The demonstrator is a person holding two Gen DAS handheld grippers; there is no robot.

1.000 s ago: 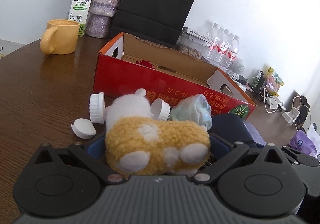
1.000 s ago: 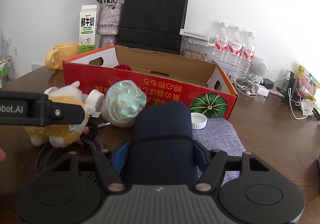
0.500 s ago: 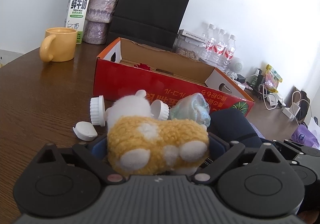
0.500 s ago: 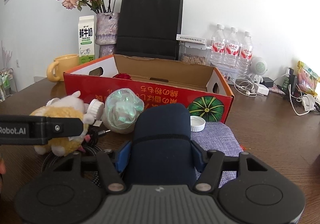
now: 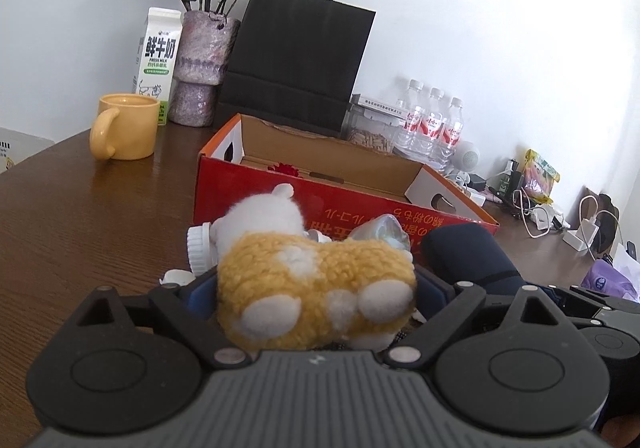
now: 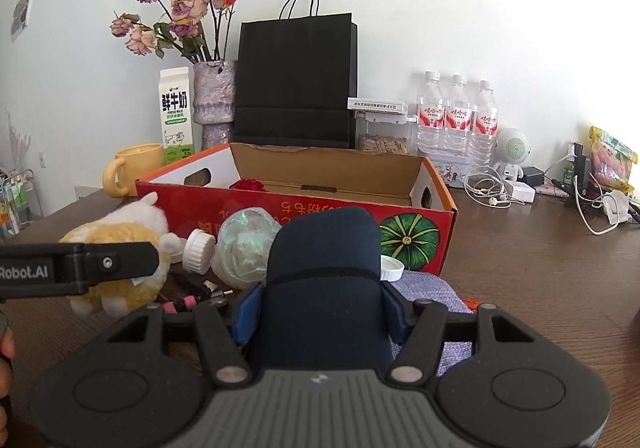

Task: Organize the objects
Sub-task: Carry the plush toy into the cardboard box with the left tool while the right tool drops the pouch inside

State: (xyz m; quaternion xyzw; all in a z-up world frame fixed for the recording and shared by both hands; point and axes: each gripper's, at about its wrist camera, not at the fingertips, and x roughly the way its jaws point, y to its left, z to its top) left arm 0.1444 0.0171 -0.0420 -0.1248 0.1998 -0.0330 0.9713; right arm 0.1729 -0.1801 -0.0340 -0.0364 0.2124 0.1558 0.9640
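A yellow and white plush toy point(image 5: 316, 280) fills the space between the blue pads of my left gripper point(image 5: 316, 290). The jaws are closing and press on its flanks. In the right wrist view one left finger point(image 6: 100, 264) crosses the plush toy point(image 6: 116, 236). My right gripper point(image 6: 322, 308) is shut on a dark blue soft case point(image 6: 324, 260), which stands out ahead of the pads. The dark blue case point(image 5: 464, 252) also shows at the right of the left view. Behind both stands an open red cardboard box point(image 6: 224, 204) holding a red flower point(image 6: 250, 184).
An iridescent crumpled ball point(image 6: 244, 248), white caps point(image 6: 198, 252) and a lilac cloth point(image 6: 432, 288) lie in front of the box. A yellow mug point(image 5: 124, 132), milk carton point(image 5: 156, 60), vase point(image 5: 200, 64), black bag point(image 5: 296, 64), water bottles point(image 6: 456, 120) and cables point(image 6: 492, 188) line the back.
Both views have tipped upward, showing more wall and flowers. The plush stays fixed between the left pads, which have drawn in slightly. The dark blue case stays in the right gripper.
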